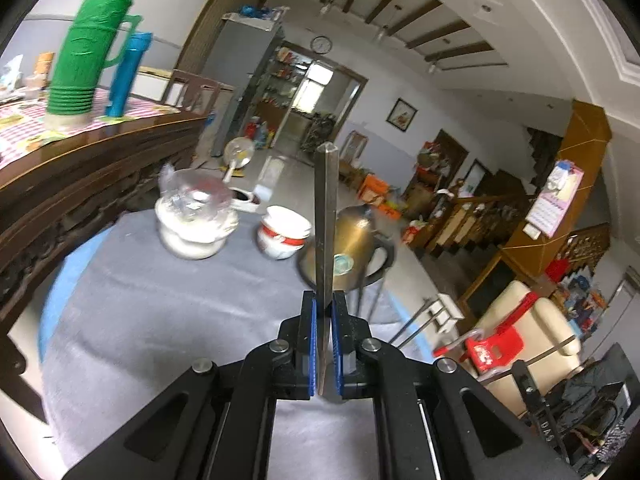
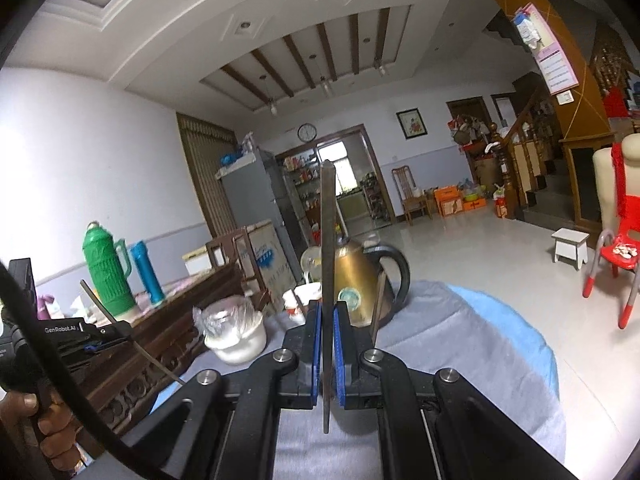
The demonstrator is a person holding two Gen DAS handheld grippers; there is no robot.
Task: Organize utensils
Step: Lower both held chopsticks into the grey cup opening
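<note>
My left gripper (image 1: 324, 300) is shut on a long flat metal utensil handle (image 1: 326, 216) that stands upright above the grey-covered table (image 1: 160, 312). My right gripper (image 2: 328, 308) is shut on a similar metal utensil handle (image 2: 329, 240), also upright. In the right wrist view the left gripper (image 2: 96, 336) shows at the far left with its utensil (image 2: 120, 332) slanting through it. The working ends of both utensils are hidden below the pads. Another thin metal stick (image 2: 378, 304) leans by the kettle.
On the table stand a brass kettle (image 1: 352, 248), a red-and-white cup (image 1: 284, 232) and a white bowl under plastic (image 1: 196, 220). A wooden sideboard (image 1: 80, 176) at left carries a green thermos (image 1: 88, 48) and a blue bottle (image 1: 130, 72). A red chair (image 2: 616, 256) stands on the floor.
</note>
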